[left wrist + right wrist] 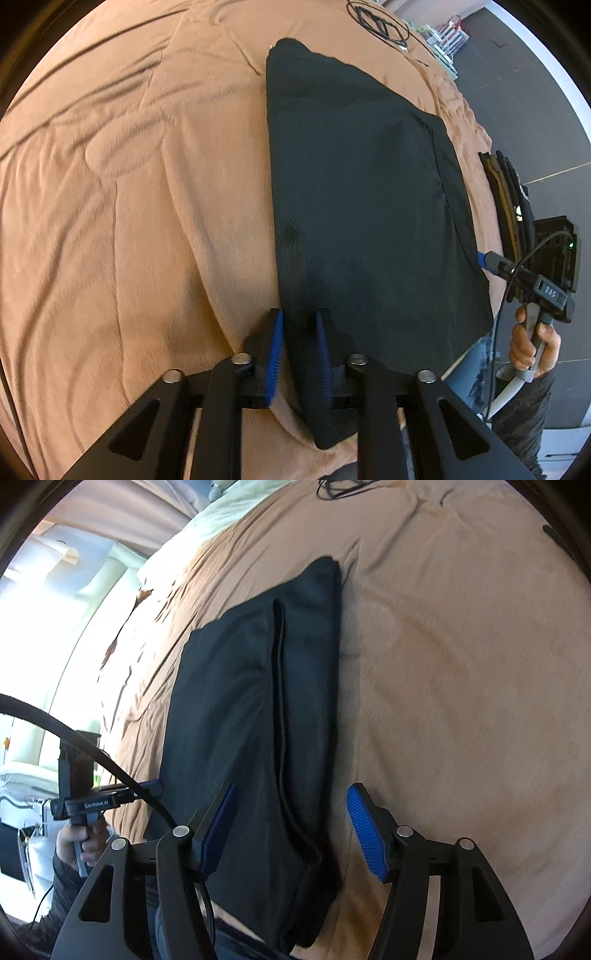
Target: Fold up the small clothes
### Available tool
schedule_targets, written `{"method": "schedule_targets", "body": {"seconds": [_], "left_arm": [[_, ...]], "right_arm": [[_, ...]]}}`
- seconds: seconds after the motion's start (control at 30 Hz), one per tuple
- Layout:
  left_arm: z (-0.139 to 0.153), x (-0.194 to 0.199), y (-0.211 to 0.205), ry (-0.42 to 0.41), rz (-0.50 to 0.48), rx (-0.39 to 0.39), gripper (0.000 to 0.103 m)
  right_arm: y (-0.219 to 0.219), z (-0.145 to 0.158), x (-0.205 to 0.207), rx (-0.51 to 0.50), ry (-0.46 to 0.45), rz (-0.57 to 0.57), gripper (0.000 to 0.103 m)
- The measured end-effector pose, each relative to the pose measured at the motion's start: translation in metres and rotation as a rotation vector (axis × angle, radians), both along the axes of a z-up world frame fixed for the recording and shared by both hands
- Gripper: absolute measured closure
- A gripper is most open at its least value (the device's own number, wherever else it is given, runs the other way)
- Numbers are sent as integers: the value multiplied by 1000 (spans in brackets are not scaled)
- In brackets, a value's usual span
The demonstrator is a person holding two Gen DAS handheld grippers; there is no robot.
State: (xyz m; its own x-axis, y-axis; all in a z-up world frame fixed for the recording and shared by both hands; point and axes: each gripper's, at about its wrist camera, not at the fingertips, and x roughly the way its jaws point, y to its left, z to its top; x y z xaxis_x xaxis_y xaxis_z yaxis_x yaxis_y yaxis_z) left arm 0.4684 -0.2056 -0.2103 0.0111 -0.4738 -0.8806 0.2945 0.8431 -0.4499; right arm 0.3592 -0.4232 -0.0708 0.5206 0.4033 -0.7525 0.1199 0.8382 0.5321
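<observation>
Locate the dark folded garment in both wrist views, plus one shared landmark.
Left wrist: dark folded garment runs from top centre down between the left gripper pads, right of middle.
Right wrist: garment fills the centre-left, its near end between the right gripper pads.
Shared landmark: tan blanket under it.

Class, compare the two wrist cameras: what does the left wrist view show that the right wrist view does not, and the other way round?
Only the left wrist view shows the stack of folded clothes at the bed's edge and the dark floor beyond it. Only the right wrist view shows the pale pillow and the bright window side of the room. Both show the dark garment lying folded on the tan blanket, a black cable at the far end, and the two grippers, left gripper and right gripper.
</observation>
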Motion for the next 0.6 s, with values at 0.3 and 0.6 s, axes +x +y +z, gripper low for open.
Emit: {"method": "schedule_targets", "body": {"seconds": [0.3,0.6], "left_arm": [[-4,-22,3,22,-20,-10,78],[16,-34,11,-33,-28,-25,98]], "right_arm": [[11,-6,-1,3,26,28,65],[20,-2,-8,6,36,29,90]]}}
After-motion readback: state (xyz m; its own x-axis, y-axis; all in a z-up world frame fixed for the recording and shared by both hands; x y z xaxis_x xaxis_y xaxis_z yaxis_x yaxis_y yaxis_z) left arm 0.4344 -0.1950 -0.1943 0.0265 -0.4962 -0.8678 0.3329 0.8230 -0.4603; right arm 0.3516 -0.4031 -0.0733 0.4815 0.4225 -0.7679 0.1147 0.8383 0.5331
